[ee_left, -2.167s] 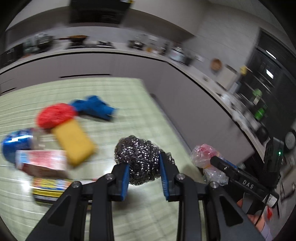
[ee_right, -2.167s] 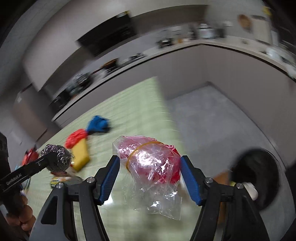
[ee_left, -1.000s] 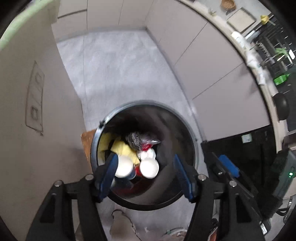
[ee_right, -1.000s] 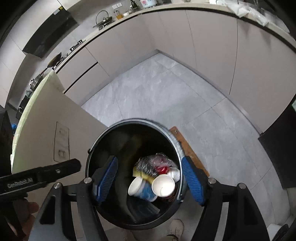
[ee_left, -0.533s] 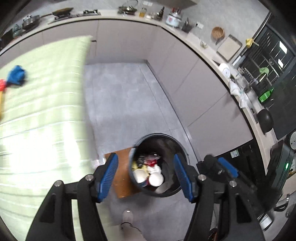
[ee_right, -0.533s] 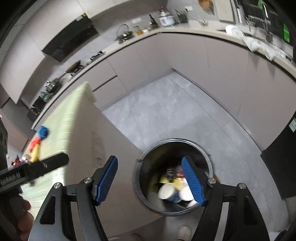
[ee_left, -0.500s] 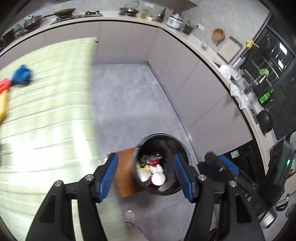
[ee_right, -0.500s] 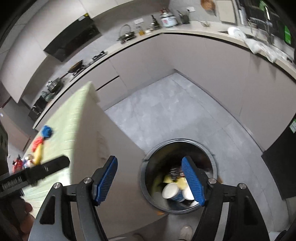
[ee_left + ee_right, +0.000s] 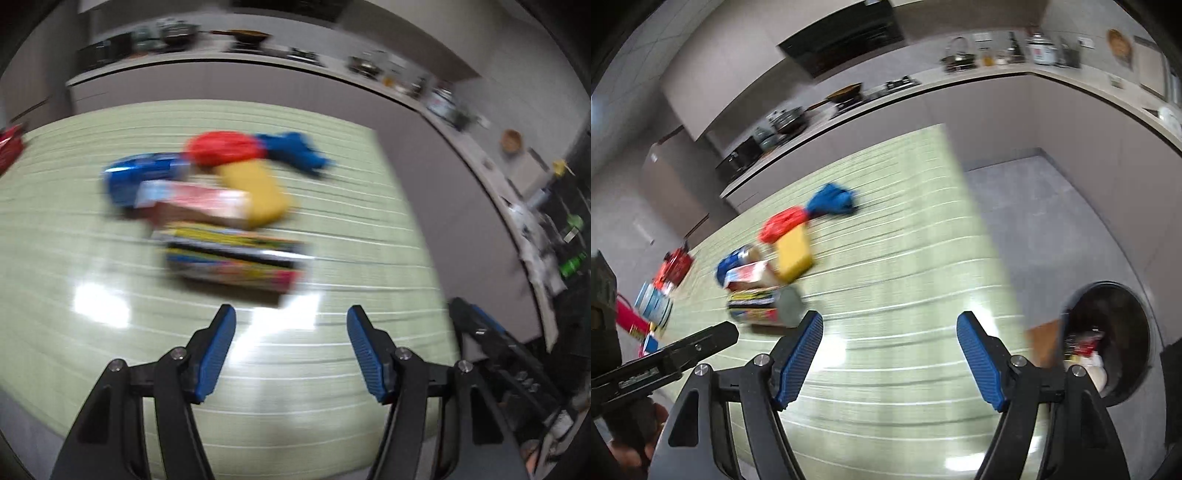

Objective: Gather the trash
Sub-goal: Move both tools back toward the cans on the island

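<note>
No writing can be read: the print on the cartons is smeared by motion blur, and the white lettering on the side of the left gripper's body in the right wrist view is too blurred to make out. The left gripper (image 9: pixel 290 347) hangs over the pale green striped surface (image 9: pixel 74 221) with its blue-padded fingers spread wide and nothing between them; the right gripper (image 9: pixel 888 350) is likewise wide apart and holds nothing. The trash lies in a loose cluster toward the middle of the surface, ahead of both grippers: a yellow and multicoloured carton (image 9: pixel 232 258) nearest, a red-and-white box (image 9: pixel 195 201) just behind and touching it, a shiny blue packet (image 9: pixel 136 177) to its left, a yellow sponge (image 9: pixel 256 194) to its right, a red scrubber (image 9: pixel 221 147) behind the sponge, and a crumpled blue cloth (image 9: pixel 295 151) beside the scrubber. More packets and a can (image 9: pixel 653 306) sit near the surface's far left edge. On the floor to the right, past the surface's edge, stands a round black trash bin (image 9: pixel 1115 339) with cups and wrappers inside.
</note>
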